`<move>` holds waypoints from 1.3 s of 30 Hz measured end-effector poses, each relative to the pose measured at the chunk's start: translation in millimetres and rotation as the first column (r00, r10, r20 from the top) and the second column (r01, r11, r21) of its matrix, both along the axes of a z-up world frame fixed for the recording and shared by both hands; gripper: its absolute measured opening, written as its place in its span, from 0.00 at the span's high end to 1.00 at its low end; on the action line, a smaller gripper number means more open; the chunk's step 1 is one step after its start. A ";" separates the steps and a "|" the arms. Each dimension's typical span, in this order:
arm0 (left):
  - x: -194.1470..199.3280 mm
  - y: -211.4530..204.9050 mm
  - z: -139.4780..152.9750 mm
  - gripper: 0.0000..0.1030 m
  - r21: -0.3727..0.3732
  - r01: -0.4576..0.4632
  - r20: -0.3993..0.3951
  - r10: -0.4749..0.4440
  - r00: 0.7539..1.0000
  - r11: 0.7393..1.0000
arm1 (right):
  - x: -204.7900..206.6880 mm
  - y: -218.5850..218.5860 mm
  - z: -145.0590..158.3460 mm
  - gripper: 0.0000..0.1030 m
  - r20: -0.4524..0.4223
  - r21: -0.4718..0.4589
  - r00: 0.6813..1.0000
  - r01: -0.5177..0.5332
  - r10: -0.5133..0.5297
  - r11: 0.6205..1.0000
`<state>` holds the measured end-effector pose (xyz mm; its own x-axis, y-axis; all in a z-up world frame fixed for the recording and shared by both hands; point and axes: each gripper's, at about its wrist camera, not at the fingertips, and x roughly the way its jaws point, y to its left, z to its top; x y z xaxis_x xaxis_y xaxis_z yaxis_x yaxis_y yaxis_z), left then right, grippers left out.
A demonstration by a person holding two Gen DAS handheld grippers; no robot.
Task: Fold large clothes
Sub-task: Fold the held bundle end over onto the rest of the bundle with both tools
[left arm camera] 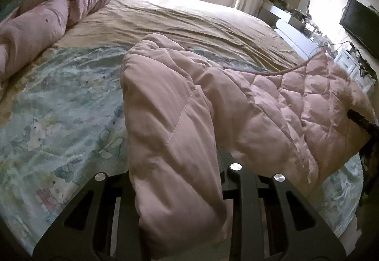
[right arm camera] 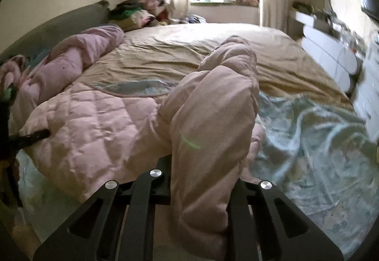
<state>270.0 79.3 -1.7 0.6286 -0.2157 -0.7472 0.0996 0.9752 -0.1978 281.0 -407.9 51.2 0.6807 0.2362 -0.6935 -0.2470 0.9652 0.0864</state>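
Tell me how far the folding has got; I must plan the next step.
Done: the pink jacket is spread on the bed. In hand: left gripper and right gripper each pinch a sleeve, lifted. Left: laying the sleeves across, then folding the body.

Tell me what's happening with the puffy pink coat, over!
Left gripper shut on one sleeve of the pink quilted puffer coat. Right gripper shut on the other sleeve. Coat body lying on the floral bedsheet. Nothing blocking.

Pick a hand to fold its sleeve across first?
Either: both the left gripper and right gripper have jaws shut on a sleeve of the jacket. Slight lean right; its sleeve looks bunched higher.
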 end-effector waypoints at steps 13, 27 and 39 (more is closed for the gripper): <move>15.0 22.1 -61.6 0.34 0.044 -0.025 -0.129 0.030 0.991 0.999 | 53.8 -66.0 -104.3 0.31 -0.308 0.109 0.944 0.157 -0.117 0.982; 21.7 0.6 -69.9 0.53 0.039 -0.006 -0.152 0.012 0.988 0.999 | 60.3 -43.1 -117.8 0.64 -0.390 0.135 0.921 0.057 0.000 0.989; 1.5 -12.3 -7.6 0.77 0.073 0.026 -0.017 -0.025 1.000 0.997 | 11.5 -17.9 -26.9 0.81 -0.146 0.151 0.988 -0.024 0.046 0.988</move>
<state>271.5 67.1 -9.3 0.6114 -0.1758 -0.7716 0.1218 0.9843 -0.1278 292.5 -425.8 24.3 0.5618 0.3659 -0.7419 -0.2537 0.9299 0.2664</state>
